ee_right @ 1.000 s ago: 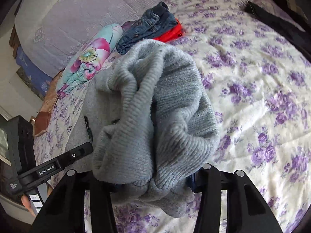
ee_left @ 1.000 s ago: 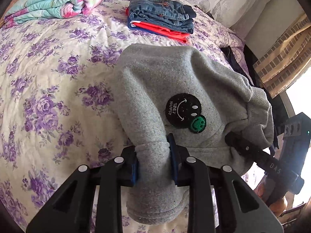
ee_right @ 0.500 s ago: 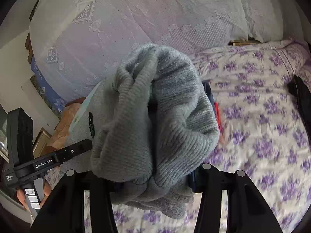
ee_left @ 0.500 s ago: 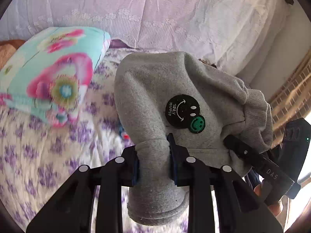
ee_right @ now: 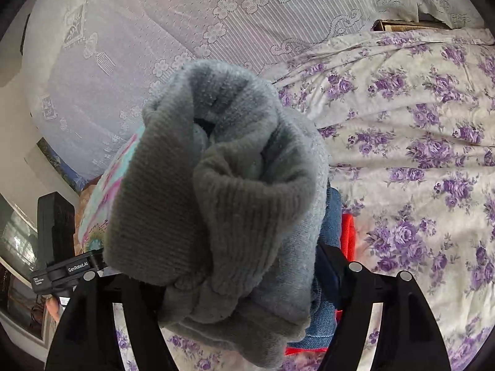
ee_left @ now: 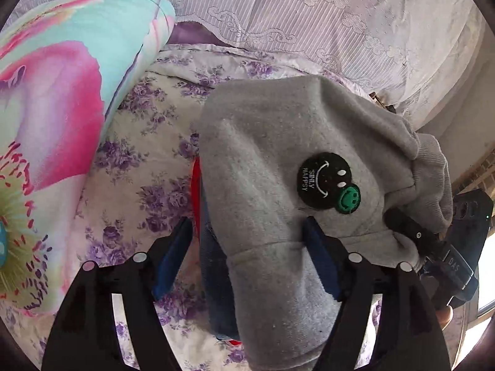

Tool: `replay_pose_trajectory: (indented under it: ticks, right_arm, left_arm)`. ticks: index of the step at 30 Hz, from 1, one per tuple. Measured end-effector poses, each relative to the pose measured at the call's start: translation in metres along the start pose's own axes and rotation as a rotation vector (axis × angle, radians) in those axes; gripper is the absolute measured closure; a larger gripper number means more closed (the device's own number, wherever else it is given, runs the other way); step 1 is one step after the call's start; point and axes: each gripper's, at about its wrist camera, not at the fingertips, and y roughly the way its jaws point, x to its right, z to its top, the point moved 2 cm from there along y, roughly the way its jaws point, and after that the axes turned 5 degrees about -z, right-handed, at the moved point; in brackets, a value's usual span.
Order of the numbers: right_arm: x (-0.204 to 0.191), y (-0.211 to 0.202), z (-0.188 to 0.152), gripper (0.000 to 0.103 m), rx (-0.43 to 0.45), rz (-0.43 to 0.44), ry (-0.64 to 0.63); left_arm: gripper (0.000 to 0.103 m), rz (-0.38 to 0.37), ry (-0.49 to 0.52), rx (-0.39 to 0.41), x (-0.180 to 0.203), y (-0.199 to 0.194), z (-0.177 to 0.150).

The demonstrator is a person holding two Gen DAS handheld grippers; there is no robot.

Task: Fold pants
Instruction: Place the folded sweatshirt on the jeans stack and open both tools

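Observation:
The folded grey sweatpants (ee_left: 272, 191), with a black and green smiley patch (ee_left: 328, 181), lie on top of a stack of folded jeans (ee_left: 216, 290) and red clothing (ee_left: 195, 185). My left gripper (ee_left: 247, 259) is open, its blue pads standing apart on either side of the grey bundle. In the right wrist view the ribbed grey end (ee_right: 222, 204) fills the middle. My right gripper (ee_right: 244, 281) is spread wide around it, with the jeans (ee_right: 331, 219) and the red piece (ee_right: 349, 232) below.
A floral turquoise-and-pink quilt (ee_left: 55, 117) lies left of the stack. The purple-flowered bedspread (ee_right: 417, 154) stretches to the right. A white lace-covered headboard (ee_left: 309, 15) stands behind. The other gripper shows at each view's edge (ee_left: 448, 259) (ee_right: 65, 272).
Both grippers carried the grey pants toward the headboard and lowered them onto the jeans stack. The left jaws, clamped before, have opened; the right jaws have spread wider too.

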Motion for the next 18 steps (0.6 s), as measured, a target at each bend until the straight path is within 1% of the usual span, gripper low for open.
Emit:
replay_pose_trajectory:
  ticks: [1, 3, 5, 6, 8, 9, 10, 12, 13, 14, 16, 18]
  right_arm:
    - [-0.003, -0.004, 0.002, 0.027, -0.009, -0.022, 0.003]
    - [-0.014, -0.024, 0.006, 0.026, 0.003, -0.102, -0.017]
    - [-0.033, -0.060, 0.008, 0.026, 0.082, -0.201, -0.096]
    - [-0.044, -0.081, 0.009, 0.021, 0.128, -0.285, -0.142]
    - [-0.060, -0.121, 0.004, 0.019, 0.194, -0.527, -0.182]
    - [-0.067, -0.141, -0.002, 0.019, 0.200, -0.611, -0.182]
    - [-0.075, -0.160, -0.012, 0.019, 0.190, -0.630, -0.183]
    - [-0.089, -0.194, -0.040, 0.016, 0.162, -0.576, -0.169]
    - [-0.096, -0.211, -0.058, 0.014, 0.153, -0.547, -0.159]
    - [-0.104, -0.228, -0.080, 0.012, 0.152, -0.520, -0.153]
    - [-0.123, -0.259, -0.128, 0.012, 0.160, -0.479, -0.165]
    - [-0.139, -0.287, -0.178, 0.011, 0.188, -0.454, -0.191]
  left_arm:
    - [0.031, 0.019, 0.006, 0.006, 0.001, -0.008, 0.000]
    - [0.032, 0.098, 0.041, 0.050, 0.011, -0.034, -0.001]
    - [0.030, 0.157, 0.118, 0.102, 0.027, -0.071, -0.008]
    - [0.023, 0.189, 0.157, 0.126, 0.035, -0.091, -0.015]
    - [0.016, 0.244, 0.222, 0.186, 0.051, -0.133, -0.037]
    - [0.015, 0.254, 0.251, 0.211, 0.059, -0.151, -0.051]
    - [0.014, 0.259, 0.275, 0.227, 0.067, -0.169, -0.067]
    - [0.005, 0.268, 0.292, 0.256, 0.080, -0.202, -0.105]
    - [0.005, 0.274, 0.288, 0.266, 0.086, -0.217, -0.126]
    - [0.005, 0.270, 0.287, 0.269, 0.091, -0.230, -0.147]
    - [0.005, 0.242, 0.270, 0.279, 0.098, -0.254, -0.190]
    - [0.005, 0.260, 0.241, 0.283, 0.102, -0.269, -0.230]
